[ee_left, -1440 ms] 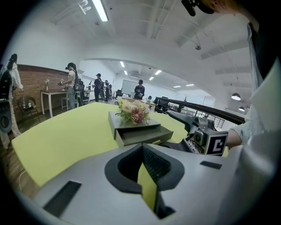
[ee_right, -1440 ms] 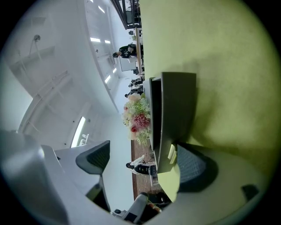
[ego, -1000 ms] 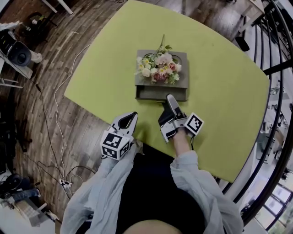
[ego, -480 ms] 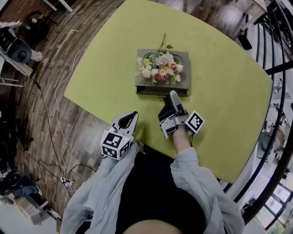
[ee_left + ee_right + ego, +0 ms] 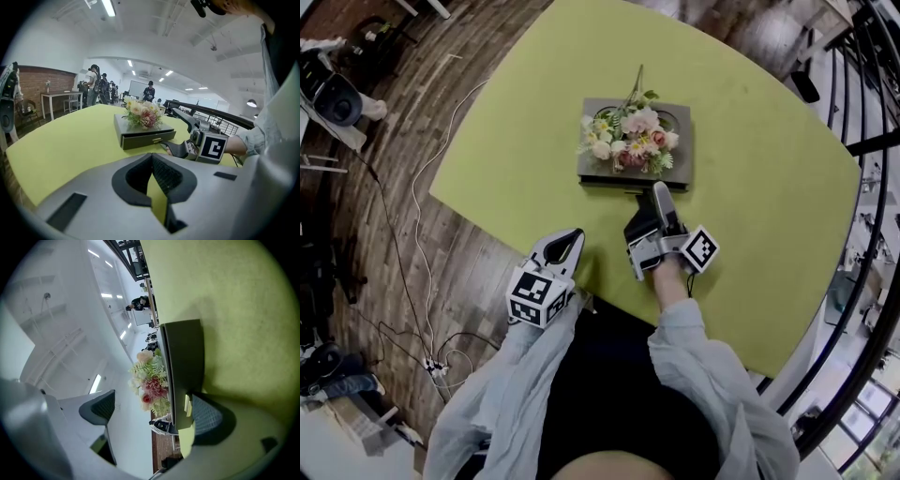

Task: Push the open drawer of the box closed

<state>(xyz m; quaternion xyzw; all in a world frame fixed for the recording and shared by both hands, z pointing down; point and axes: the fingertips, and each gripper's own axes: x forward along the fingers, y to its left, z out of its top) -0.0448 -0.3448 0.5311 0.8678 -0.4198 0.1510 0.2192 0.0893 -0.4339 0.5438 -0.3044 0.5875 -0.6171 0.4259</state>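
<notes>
- The box (image 5: 680, 159) is seen near the middle of the green surface (image 5: 750, 197), with a bunch of flowers (image 5: 626, 139) laid on its top.
- The drawer (image 5: 140, 139) is set in the side of the box that faces the person. Its front is judged to be almost flush with the box, so little travel is thought to be left.
- The right gripper (image 5: 649, 208) is held at the drawer front with its jaws well apart and nothing clasped. One jaw is placed against the front, just beside the small brass handle (image 5: 156, 139), and the other is kept clear, above the box.
- The left gripper (image 5: 567, 239) is held at the near edge of the surface, well apart from the box. Its jaws are brought almost together and nothing is held between them.
- The box is judged to be stiff and fairly light, so it may be slid along the smooth surface instead of the drawer being driven home.
- No grip is called for: a flat, steady push is best applied at the middle of the drawer front, by the handle, so that the drawer is not skewed.
- The flowers are judged to be soft and loose, and they are better not touched.
</notes>
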